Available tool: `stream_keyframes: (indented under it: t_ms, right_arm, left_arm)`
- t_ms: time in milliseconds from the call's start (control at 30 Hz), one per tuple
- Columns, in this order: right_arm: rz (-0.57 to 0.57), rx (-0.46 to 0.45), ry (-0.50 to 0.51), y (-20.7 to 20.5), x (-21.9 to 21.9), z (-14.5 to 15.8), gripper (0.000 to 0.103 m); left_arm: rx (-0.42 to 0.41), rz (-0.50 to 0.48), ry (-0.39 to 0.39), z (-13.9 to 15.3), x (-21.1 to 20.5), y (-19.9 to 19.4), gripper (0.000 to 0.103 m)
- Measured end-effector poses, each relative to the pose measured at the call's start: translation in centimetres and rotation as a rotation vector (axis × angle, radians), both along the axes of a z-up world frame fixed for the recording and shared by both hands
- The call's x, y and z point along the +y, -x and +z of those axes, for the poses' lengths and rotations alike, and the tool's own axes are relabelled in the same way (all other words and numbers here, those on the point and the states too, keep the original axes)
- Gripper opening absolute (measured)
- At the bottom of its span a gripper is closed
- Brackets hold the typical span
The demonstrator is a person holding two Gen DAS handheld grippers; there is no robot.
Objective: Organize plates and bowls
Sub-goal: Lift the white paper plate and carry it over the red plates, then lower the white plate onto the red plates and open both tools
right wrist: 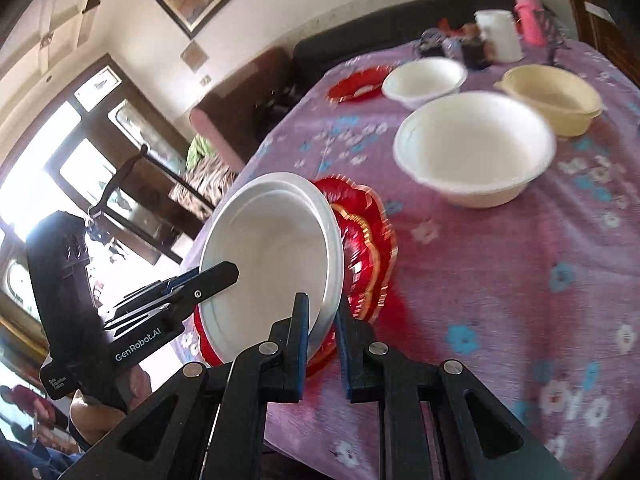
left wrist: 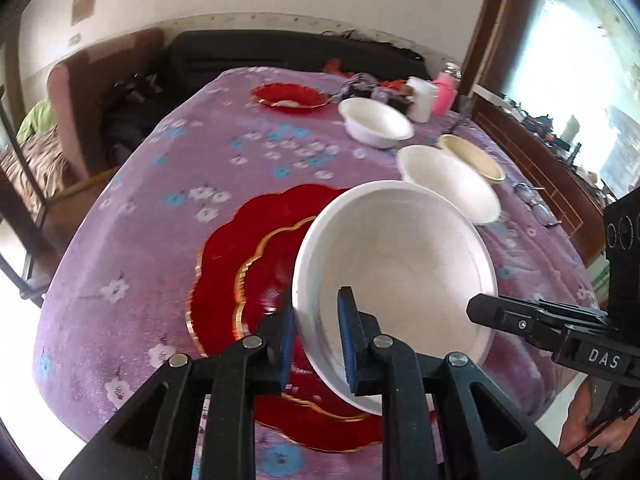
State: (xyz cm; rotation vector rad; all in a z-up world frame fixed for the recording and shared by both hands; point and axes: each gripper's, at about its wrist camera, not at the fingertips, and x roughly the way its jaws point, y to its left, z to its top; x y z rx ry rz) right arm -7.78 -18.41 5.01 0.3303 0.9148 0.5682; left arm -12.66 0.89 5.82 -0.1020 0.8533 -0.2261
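A white bowl hangs tilted over a large red plate with a gold rim on the purple flowered tablecloth. My left gripper is shut on its near rim, one pad outside and one inside. My right gripper clamps the rim on the right. In the right wrist view the same bowl sits between my right gripper fingers, with the left gripper on its left rim and the red plate behind it. The bowl's rim looks doubled there.
Further back stand a big white bowl, a smaller white bowl, a cream bowl and a second red plate. A white cup, a pink bottle and clutter fill the far end. Glasses lie near the right edge.
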Motion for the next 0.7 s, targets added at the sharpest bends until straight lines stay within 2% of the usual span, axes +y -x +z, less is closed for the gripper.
stream_keyframes:
  t_ms: [300,500,567,667,700]
  right_arm:
    - [0.000,0.021,0.032,-1.7,1.6,-1.6,0.016]
    - [-0.010,0.009,0.036,-1.6,1.8,-1.5,0.016]
    - [-0.012,0.010,0.033,-1.7,1.7,-1.5,0.019]
    - [-0.018,0.008,0.023,-1.7,1.4,-1.3,0.027]
    - [-0.024,0.002,0.018,-1.7,1.2,-1.1,0.029]
  left_arm:
    - [0.022,0.034,0.019,-1.1,1.3,-1.0,0.018]
    - [0.025,0.057,0.026,-1.5,1.8,-1.5,0.021]
    - [0.029,0.065,0.032,-1.6,2.1,-1.6,0.022]
    - [0.022,0.074,0.044,-1.4,2.4,-1.7,0.033]
    - [0.016,0.079,0.051,-1.3,2.6,-1.6,0.042]
